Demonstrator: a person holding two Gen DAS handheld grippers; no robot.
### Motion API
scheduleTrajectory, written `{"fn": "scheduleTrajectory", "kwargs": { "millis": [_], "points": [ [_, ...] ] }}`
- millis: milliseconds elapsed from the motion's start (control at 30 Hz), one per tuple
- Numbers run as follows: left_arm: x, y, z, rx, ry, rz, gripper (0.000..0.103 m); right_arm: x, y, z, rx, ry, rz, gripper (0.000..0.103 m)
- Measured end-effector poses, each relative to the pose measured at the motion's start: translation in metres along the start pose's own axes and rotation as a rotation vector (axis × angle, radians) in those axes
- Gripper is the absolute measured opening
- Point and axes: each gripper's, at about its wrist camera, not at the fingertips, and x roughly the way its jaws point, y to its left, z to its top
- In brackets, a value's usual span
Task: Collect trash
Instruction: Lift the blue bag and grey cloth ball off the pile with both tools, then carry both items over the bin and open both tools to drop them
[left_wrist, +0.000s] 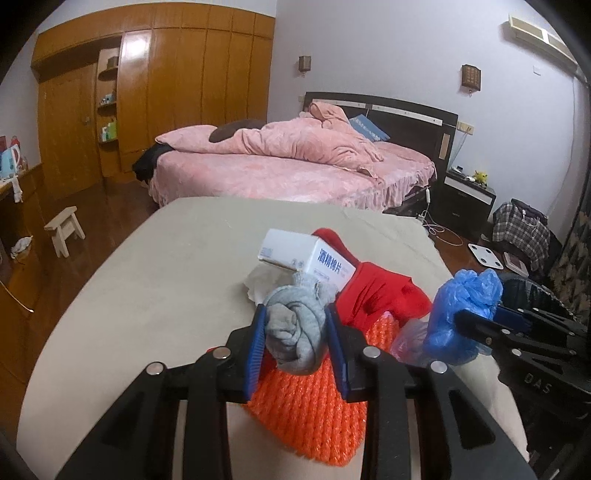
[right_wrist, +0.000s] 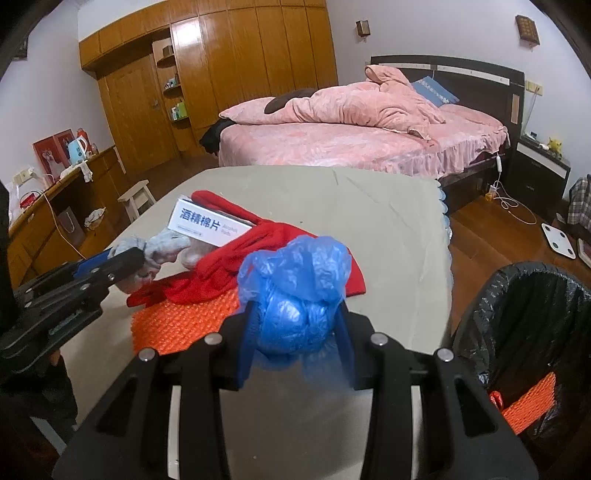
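My left gripper (left_wrist: 295, 319) is shut on a rolled grey cloth (left_wrist: 291, 336), held just above an orange mesh net (left_wrist: 306, 406) on the beige table (left_wrist: 147, 277). Behind it a white box of alcohol pads (left_wrist: 306, 258) rests on a red garment (left_wrist: 376, 295), and a crumpled white tissue (left_wrist: 258, 282) lies beside them. My right gripper (right_wrist: 295, 317) is shut on a bunched blue plastic bag (right_wrist: 295, 280) over the table's near right part. The right wrist view shows the left gripper (right_wrist: 122, 262) at the far left with the grey cloth (right_wrist: 166, 243) in it.
A bin with a black liner (right_wrist: 524, 314) stands on the floor right of the table, with orange netting (right_wrist: 532, 402) inside. Beyond the table are a pink bed (right_wrist: 351, 144), wooden wardrobes (right_wrist: 229, 66), a small stool (right_wrist: 138, 197) and a white scale (right_wrist: 559, 238).
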Motion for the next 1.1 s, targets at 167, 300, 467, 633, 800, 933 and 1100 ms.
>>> {"fn": "scheduleTrajectory", "kwargs": {
  "millis": [167,300,467,633,800,933,1100],
  "points": [
    [-0.014,-0.003,0.002,0.002,-0.010,0.008,0.032,-0.012,0.001,0.000,-0.004,-0.018,0.000,0.037],
    [-0.020,-0.009,0.003,0.010,-0.018,0.008,0.032,-0.021,-0.001,0.001,0.003,-0.031,-0.003,0.037],
    [-0.027,-0.017,0.006,0.020,-0.031,0.006,0.032,-0.032,-0.004,0.001,0.011,-0.048,-0.014,0.037],
    [-0.031,-0.027,0.010,0.030,-0.036,0.003,0.032,-0.045,-0.010,0.005,0.029,-0.062,-0.028,0.037],
    [-0.036,-0.042,0.012,0.050,-0.044,-0.015,0.032,-0.063,-0.020,0.006,0.044,-0.084,-0.052,0.037],
    [-0.038,-0.059,0.018,0.069,-0.052,-0.041,0.032,-0.080,-0.031,0.005,0.055,-0.103,-0.076,0.037],
    [-0.041,-0.082,0.023,0.090,-0.061,-0.077,0.032,-0.101,-0.050,0.001,0.077,-0.125,-0.116,0.037]
  ]
}}
